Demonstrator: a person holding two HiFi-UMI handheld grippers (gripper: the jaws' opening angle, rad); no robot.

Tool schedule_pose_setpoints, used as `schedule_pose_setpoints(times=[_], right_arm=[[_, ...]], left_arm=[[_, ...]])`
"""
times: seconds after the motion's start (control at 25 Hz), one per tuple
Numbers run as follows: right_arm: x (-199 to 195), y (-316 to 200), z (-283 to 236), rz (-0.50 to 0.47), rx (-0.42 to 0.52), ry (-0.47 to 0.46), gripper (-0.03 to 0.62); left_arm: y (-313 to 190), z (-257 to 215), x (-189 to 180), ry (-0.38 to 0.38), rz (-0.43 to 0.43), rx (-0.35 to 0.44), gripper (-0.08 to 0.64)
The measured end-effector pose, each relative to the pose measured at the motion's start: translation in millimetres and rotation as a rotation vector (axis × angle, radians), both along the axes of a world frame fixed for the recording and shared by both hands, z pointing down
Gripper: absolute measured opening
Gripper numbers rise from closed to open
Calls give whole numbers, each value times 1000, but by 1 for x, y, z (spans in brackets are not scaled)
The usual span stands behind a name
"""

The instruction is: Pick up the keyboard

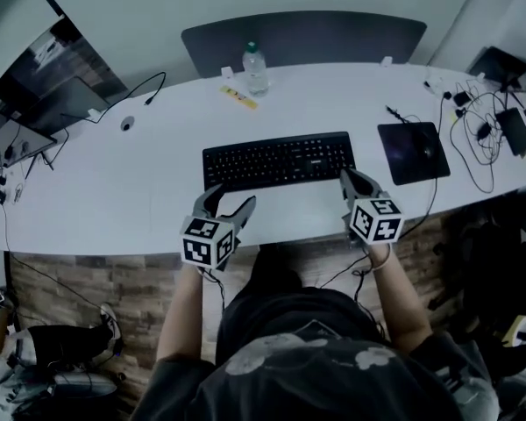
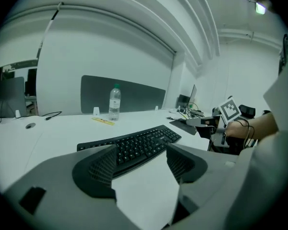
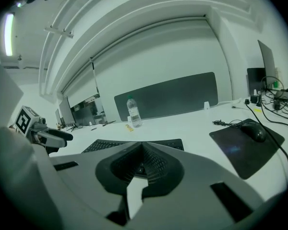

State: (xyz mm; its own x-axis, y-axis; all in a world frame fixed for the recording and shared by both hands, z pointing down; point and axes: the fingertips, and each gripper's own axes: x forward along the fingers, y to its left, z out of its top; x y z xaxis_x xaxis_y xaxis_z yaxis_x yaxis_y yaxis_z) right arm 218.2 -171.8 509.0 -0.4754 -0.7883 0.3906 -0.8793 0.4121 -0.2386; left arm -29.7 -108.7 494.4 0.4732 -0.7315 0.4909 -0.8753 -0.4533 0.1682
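Flanking the keyboard [image 1: 278,160], left gripper [image 1: 232,198] jaws stand apart, right gripper [image 1: 349,178] jaws closed together

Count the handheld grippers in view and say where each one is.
2. The left gripper is near the keyboard's front-left corner. The right gripper is at its front-right corner.

Black keyboard [image 1: 278,160] just ahead of both grippers, on a white table [image 1: 114,191]. Left gripper [image 1: 231,198] and right gripper [image 1: 347,178] have dark grey jaws and black-and-white square-marker cubes. A black mouse pad [image 1: 412,152] lies right of the right gripper. Beyond it all stands a green-capped clear bottle [image 1: 255,68].
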Motion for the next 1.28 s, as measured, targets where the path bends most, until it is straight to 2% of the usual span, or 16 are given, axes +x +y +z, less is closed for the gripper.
schedule_pose_setpoints(times=[0.08,0.16,0.28,0.4,0.56,0.8,1.08,1.28], right_arm=[[-2,-14,0,3,-3,8,2],[-4,-27,0,7,-7,14,2],[-8,-45,3,13,-13,23,2],[-14,-62,7,13,-29,30,2],[-24,-78,12,0,-47,34,2],[-35,-95,15,-17,-52,53,2],[-41,-109,21,-27,-78,82,2],[-50,-120,24,-38,-90,90,2]], left_arm=[[-13,10,0,-49,48,-18,366],[-22,25,0,-124,107,-54,410],[-35,45,-4,-269,204,-82,414],[-54,51,-11,-349,264,-57,414],[-79,58,-19,-403,319,-55,417],[-88,93,-26,-474,483,-199,445],[-112,99,-27,-493,606,-280,451],[-120,114,-24,-555,712,-333,451]])
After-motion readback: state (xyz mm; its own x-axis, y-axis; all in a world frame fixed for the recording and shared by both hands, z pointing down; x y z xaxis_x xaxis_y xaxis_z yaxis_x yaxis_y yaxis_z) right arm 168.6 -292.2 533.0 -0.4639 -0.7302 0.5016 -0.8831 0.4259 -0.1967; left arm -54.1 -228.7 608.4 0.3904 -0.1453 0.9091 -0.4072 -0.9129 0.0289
